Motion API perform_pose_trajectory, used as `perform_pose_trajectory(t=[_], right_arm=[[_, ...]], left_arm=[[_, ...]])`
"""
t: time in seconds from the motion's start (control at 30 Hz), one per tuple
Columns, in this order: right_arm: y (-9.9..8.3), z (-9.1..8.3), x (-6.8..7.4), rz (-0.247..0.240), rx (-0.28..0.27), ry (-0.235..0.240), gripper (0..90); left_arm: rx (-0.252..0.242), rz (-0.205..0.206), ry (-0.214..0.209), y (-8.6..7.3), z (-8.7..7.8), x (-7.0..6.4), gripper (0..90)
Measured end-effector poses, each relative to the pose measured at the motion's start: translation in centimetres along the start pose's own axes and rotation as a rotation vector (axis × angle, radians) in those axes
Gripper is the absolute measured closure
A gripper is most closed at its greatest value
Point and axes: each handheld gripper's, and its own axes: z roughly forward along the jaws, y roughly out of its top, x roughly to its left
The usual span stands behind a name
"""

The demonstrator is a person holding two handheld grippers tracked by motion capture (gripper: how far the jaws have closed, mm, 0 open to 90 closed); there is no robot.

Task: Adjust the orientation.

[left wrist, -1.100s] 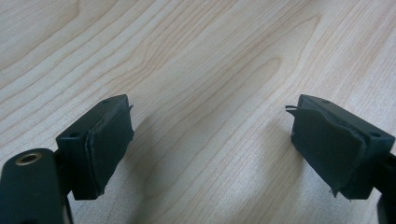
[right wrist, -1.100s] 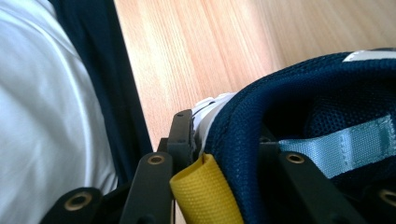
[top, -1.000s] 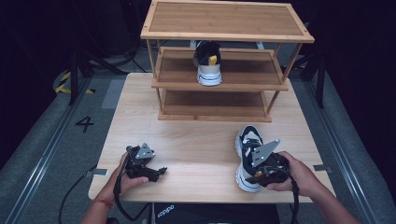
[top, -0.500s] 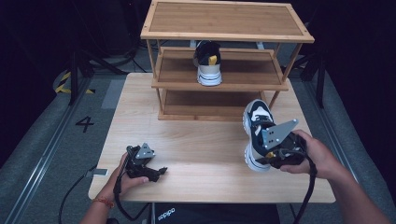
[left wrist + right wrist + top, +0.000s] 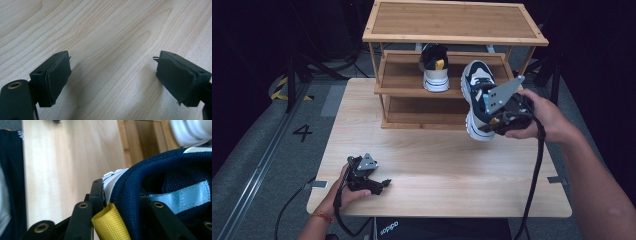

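The right claw grips the navy-and-white mesh sneaker by its heel collar, held in the air before the wooden shoe rack at the bench's far edge. The left claw rests wide apart near the light wooden bench's near left corner.

table: pale wood, smooth and matt, with clear wavy grain
shoe rack: warmer brown wood, slatted shelves, low sheen
held shoe: navy mesh cloth (a coarse weave at the collar), smooth white sole
heel loop: yellow woven tape
left gripper: matt black plastic, pads of dull rubber frayed at the edges
right gripper: black plastic, flat grey plate on top
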Motion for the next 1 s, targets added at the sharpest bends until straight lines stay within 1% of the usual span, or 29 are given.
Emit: perform_pose_trajectory(t=[0.03, 0.07, 0.1, 0.17, 0.2, 0.27, 0.33, 0.4, 0.43, 0.47, 0.5, 0.53, 0.57, 0.63, 0.67, 0.7, 0.73, 0.8, 0.83, 0.87, 0.9, 0.97, 1.0], right_arm=[[0.2, 0.1, -0.6, -0.006, 0.001, -0.009, 68.5], [0.5, 0.4, -1.6, -0.004, 0.008, -0.003, 68.4], [0.5, 0.4, -1.6, -0.004, 0.008, -0.003, 68.4], [0.6, 0.9, -2.8, 0.005, -0.002, 0.013, 68.3], [0.6, 1.2, -3.3, 0.011, 0.001, 0.016, 68.2], [0.8, 2.1, -4.3, 0.014, 0.036, 0.007, 68.0], [0.9, 2.8, -5.1, 0.014, 0.043, 0.010, 68.0], [1.0, 3.4, -5.9, 0.020, 0.038, 0.030, 67.9], [1.1, 3.7, -6.3, 0.028, 0.042, 0.034, 67.8], [1.3, 4.0, -6.7, 0.022, 0.042, 0.033, 67.8], [1.5, 4.4, -7.4, 0.030, 0.051, 0.037, 67.6], [1.5, 4.4, -7.4, 0.030, 0.051, 0.037, 67.6], [1.7, 4.6, -7.8, 0.029, 0.057, 0.039, 67.7], [1.9, 5.1, -8.6, 0.037, 0.072, 0.046, 67.2], [2.1, 5.3, -9.3, 0.045, 0.079, 0.050, 67.0], [2.1, 5.3, -9.3, 0.045, 0.079, 0.050, 67.0], [2.3, 5.5, -9.6, 0.053, 0.091, 0.047, 67.0], [2.6, 5.6, -10.1, 0.046, 0.087, 0.047, 66.8], [2.8, 5.7, -10.4, 0.051, 0.090, 0.049, 66.4], [3.1, 5.8, -10.6, 0.043, 0.100, 0.034, 65.7], [3.3, 5.9, -10.9, 0.042, 0.115, 0.013, 65.4], [3.5, 6.0, -11.1, 0.042, 0.123, 0.016, 64.6], [3.6, 5.9, -11.4, 0.034, 0.127, 0.007, 62.4]], left_arm=[[0.000, 0.000, 0.000, 0.0, 0.0, 0.0, 12.8], [0.000, 0.000, -0.001, 0.0, 0.0, 0.0, 12.8], [0.000, 0.000, -0.001, 0.0, 0.0, 0.0, 12.8], [0.000, -0.001, -0.001, 0.0, 0.0, 0.0, 12.8], [0.000, -0.002, 0.001, 0.0, 0.0, 0.0, 12.8], [-0.001, -0.004, 0.003, 0.0, 0.0, -0.1, 13.0], [-0.004, -0.012, 0.003, 0.0, 0.0, -0.1, 13.0], [-0.004, -0.016, 0.000, 0.0, 0.0, -0.1, 13.0], [-0.003, -0.015, -0.001, 0.0, 0.0, -0.1, 13.0], [-0.003, -0.009, 0.001, 0.0, 0.0, -0.1, 13.0], [-0.003, -0.004, 0.000, 0.0, 0.0, -0.1, 13.1], [-0.003, -0.004, 0.000, 0.0, 0.0, -0.1, 13.1], [-0.003, 0.000, 0.001, 0.0, 0.0, -0.1, 13.1], [-0.003, 0.000, 0.001, 0.0, 0.0, -0.1, 13.1], [-0.003, 0.000, 0.002, 0.0, 0.0, -0.1, 13.1], [-0.003, 0.000, 0.002, 0.0, 0.0, -0.1, 13.1], [-0.002, -0.001, 0.002, 0.0, 0.0, -0.1, 13.1], [-0.002, 0.002, 0.002, 0.0, 0.0, -0.1, 13.1], [0.000, 0.009, 0.000, 0.0, -0.1, -0.1, 13.3], [-0.007, 0.008, -0.016, 0.0, 0.0, -0.1, 14.6], [-0.006, 0.015, -0.020, 0.0, 0.0, -0.1, 15.0], [-0.005, 0.016, -0.022, 0.0, 0.0, -0.1, 15.0], [-0.005, 0.016, -0.022, 0.0, 0.0, -0.1, 15.0]])
